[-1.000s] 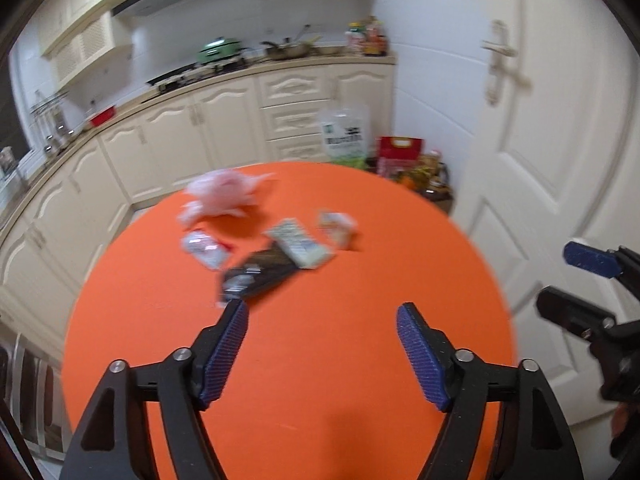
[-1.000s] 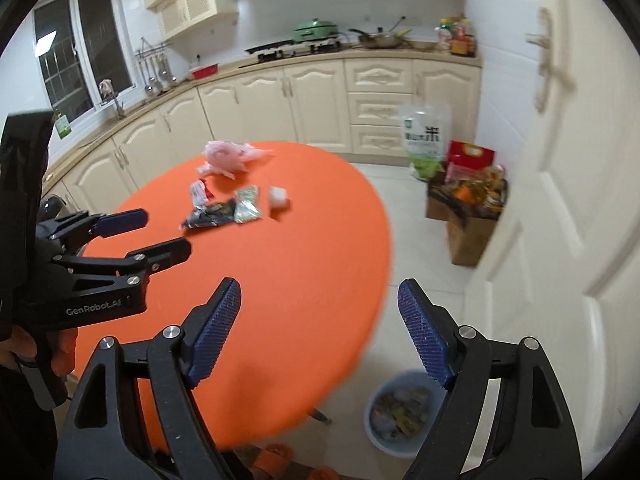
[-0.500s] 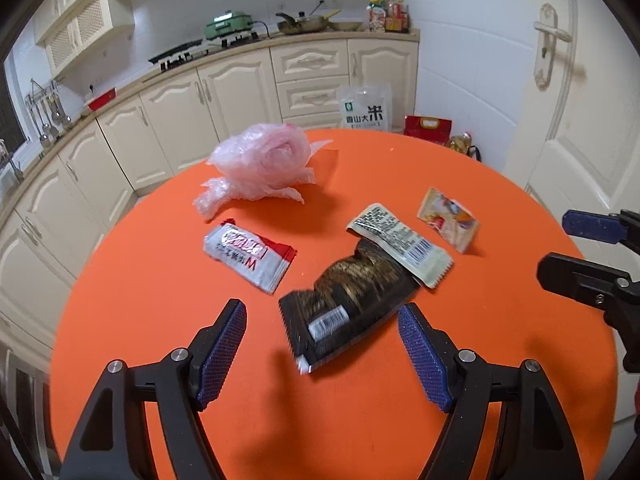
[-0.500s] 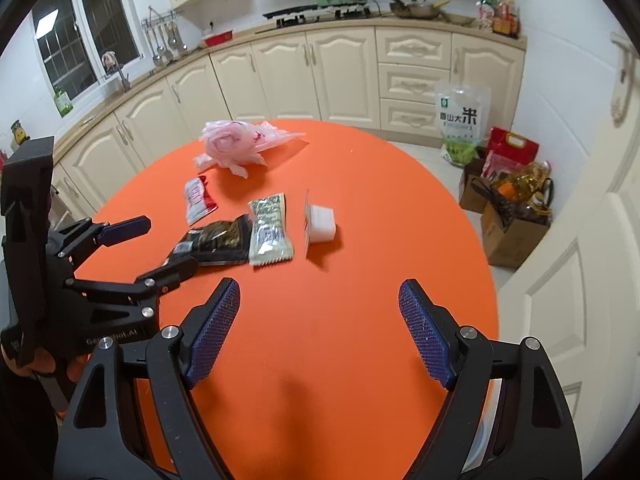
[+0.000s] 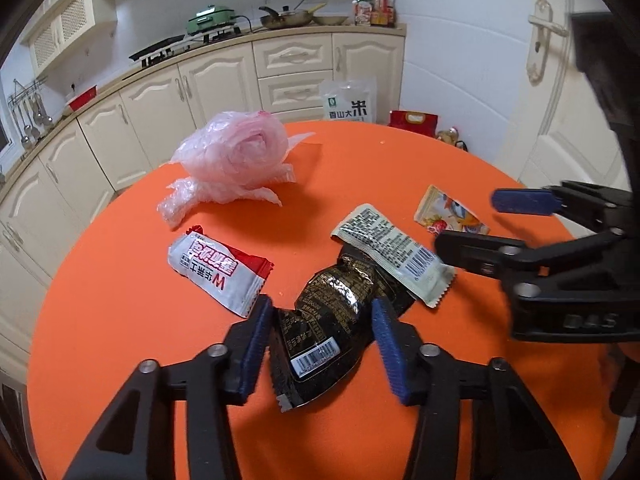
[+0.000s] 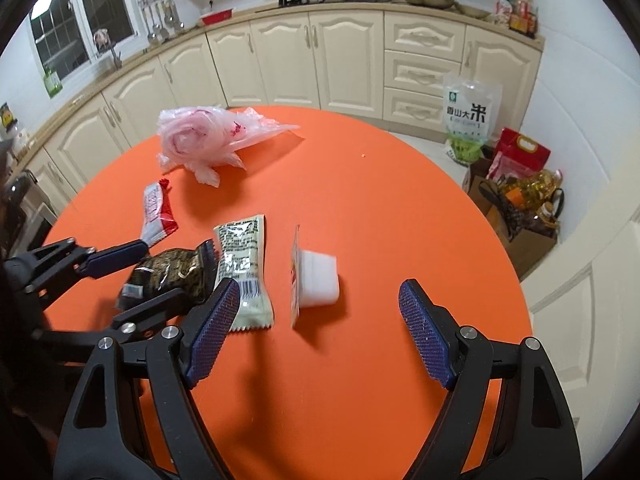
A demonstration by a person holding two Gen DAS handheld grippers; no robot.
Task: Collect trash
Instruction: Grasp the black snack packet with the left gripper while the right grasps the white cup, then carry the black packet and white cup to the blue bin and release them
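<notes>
Left gripper [image 5: 322,344] straddling black wrapper [image 5: 332,332] on orange surface [image 5: 400,168].
Low over the near edge, fingers apart on either side of the wrapper, not yet clamped. Right gripper [image 6: 320,326] held higher, spread wide, near the white cup [image 6: 318,278]. Pale wrapper [image 5: 394,254] overlapping the black one; red-white packet [image 5: 218,268] left; pink bag [image 5: 236,164] far.

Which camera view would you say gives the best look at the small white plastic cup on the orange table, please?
The right wrist view: the white plastic cup lies on its side, body and peeled lid edge-on, unobstructed. The left wrist view shows only its printed lid face-on, partly behind the right gripper; the cup body is hidden.
</notes>
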